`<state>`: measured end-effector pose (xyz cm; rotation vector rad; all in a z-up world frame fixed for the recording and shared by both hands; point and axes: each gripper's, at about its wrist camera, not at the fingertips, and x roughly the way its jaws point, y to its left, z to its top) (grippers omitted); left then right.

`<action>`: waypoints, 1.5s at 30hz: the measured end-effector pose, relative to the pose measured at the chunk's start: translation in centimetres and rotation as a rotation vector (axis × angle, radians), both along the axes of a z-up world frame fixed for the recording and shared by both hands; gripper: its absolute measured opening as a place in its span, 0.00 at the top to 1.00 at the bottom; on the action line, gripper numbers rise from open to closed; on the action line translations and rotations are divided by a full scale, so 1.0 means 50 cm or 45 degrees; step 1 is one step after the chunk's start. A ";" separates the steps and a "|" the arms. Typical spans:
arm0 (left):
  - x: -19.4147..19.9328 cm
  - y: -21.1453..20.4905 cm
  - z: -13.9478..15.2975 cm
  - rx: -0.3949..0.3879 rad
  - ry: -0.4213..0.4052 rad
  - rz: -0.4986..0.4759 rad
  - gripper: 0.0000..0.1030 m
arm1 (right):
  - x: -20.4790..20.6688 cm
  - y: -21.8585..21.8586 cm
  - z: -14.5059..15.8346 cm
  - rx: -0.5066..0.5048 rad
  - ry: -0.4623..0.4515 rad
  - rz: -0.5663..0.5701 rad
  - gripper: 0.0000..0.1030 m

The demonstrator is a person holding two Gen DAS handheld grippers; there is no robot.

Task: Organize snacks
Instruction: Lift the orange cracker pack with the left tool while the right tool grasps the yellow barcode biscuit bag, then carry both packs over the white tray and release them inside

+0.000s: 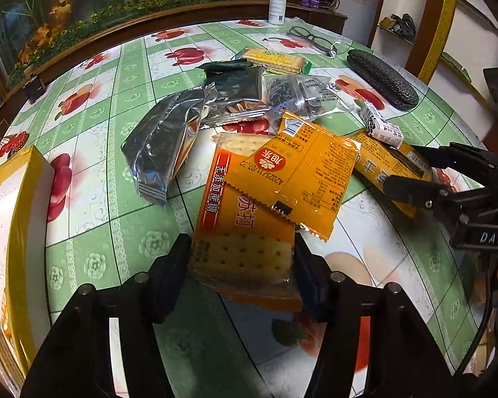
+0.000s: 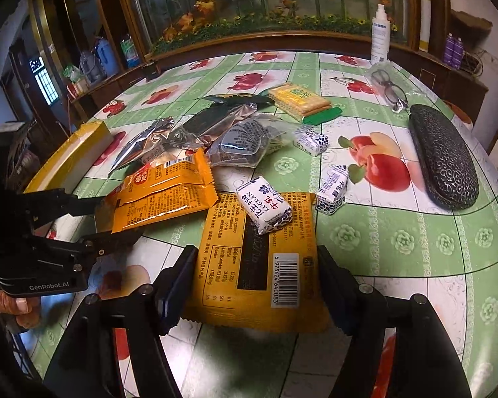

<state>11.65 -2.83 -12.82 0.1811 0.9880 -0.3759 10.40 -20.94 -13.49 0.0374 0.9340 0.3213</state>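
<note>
A pile of snacks lies on the flowered table (image 1: 93,232). My left gripper (image 1: 242,262) is shut on an orange soda cracker pack (image 1: 249,252); a second orange pack (image 1: 302,175) lies across its far end. My right gripper (image 2: 255,278) is shut on a large orange packet with a barcode (image 2: 265,265). A white nougat candy (image 2: 264,209) rests on that packet. Silver foil bags (image 1: 162,146), a clear dark-printed bag (image 1: 298,96) and a green-ended biscuit pack (image 1: 275,59) lie behind. The right gripper also shows in the left wrist view (image 1: 411,172).
A yellow box (image 1: 13,232) stands at the left edge. A black glasses case (image 2: 443,159), glasses (image 2: 388,86) and a white spray bottle (image 2: 380,33) sit at the far right. Two more white candies (image 2: 332,192) (image 2: 312,141) lie loose.
</note>
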 end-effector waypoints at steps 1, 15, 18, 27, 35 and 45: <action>-0.004 0.004 0.001 -0.008 -0.002 0.009 0.45 | -0.002 -0.005 0.001 0.017 0.002 -0.003 0.30; -0.103 0.082 0.060 -0.110 -0.131 0.160 0.46 | -0.044 -0.032 0.049 0.197 -0.048 0.001 0.31; -0.112 0.091 0.073 -0.107 -0.156 0.197 0.46 | -0.057 -0.018 0.072 0.220 -0.078 0.031 0.31; -0.142 0.134 0.127 -0.121 -0.263 0.323 0.46 | -0.078 0.046 0.118 0.250 -0.138 0.132 0.31; -0.169 0.170 0.149 -0.107 -0.312 0.400 0.46 | -0.091 0.081 0.132 0.254 -0.153 0.180 0.31; -0.190 0.212 0.164 -0.039 -0.360 0.502 0.46 | -0.098 0.119 0.141 0.258 -0.159 0.236 0.31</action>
